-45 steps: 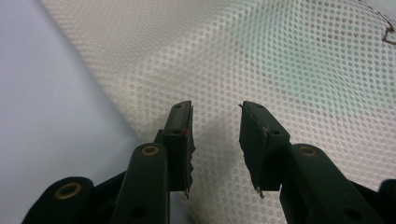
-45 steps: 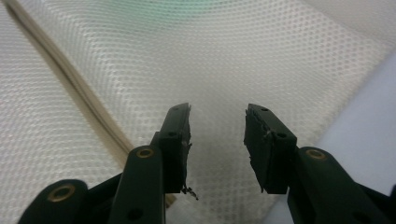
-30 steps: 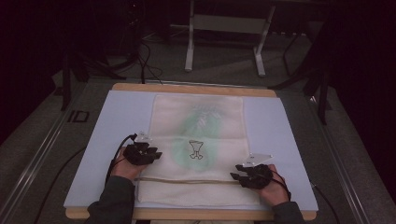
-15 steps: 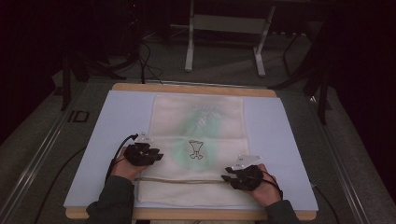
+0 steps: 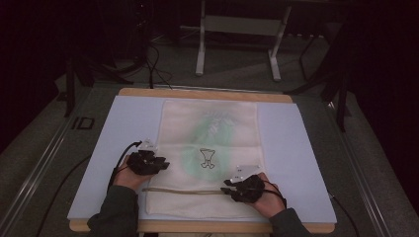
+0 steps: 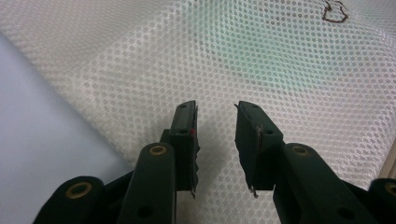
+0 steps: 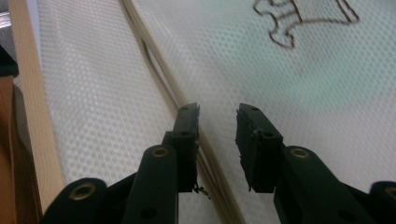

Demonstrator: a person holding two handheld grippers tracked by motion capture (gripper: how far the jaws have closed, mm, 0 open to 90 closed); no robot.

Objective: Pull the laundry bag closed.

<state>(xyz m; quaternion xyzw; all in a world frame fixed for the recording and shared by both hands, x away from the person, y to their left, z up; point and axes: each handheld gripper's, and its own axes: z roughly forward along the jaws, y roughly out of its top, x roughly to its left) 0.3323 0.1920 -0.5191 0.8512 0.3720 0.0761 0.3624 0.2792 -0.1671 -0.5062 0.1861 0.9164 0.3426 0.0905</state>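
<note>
A white mesh bag [image 5: 210, 128] lies flat on a pale blue mat [image 5: 296, 143], with something green showing through it and a brown logo [image 5: 207, 158] at its middle. A tan drawstring cord [image 5: 183, 190] runs across its near end. My left gripper [image 5: 162, 165] rests at the bag's left edge; its jaws [image 6: 215, 112] have closed slightly and stand open over the mesh [image 6: 233, 56], holding nothing. My right gripper [image 5: 228, 186] sits at the cord's right end. Its jaws [image 7: 217, 112] have just been closing but stand open, the cord [image 7: 154, 60] passing under one finger [image 7: 187, 126].
The mat lies on a wooden table [image 5: 202, 93]. A metal stand [image 5: 237, 44] and cables [image 5: 153, 64] are on the dark floor behind the table. Bare mat lies left [image 5: 123, 123] and right of the bag. The person's sleeves come in at the near edge.
My right gripper has slid left along the bag's near end to the cord. The left gripper has stayed at the bag's left edge.
</note>
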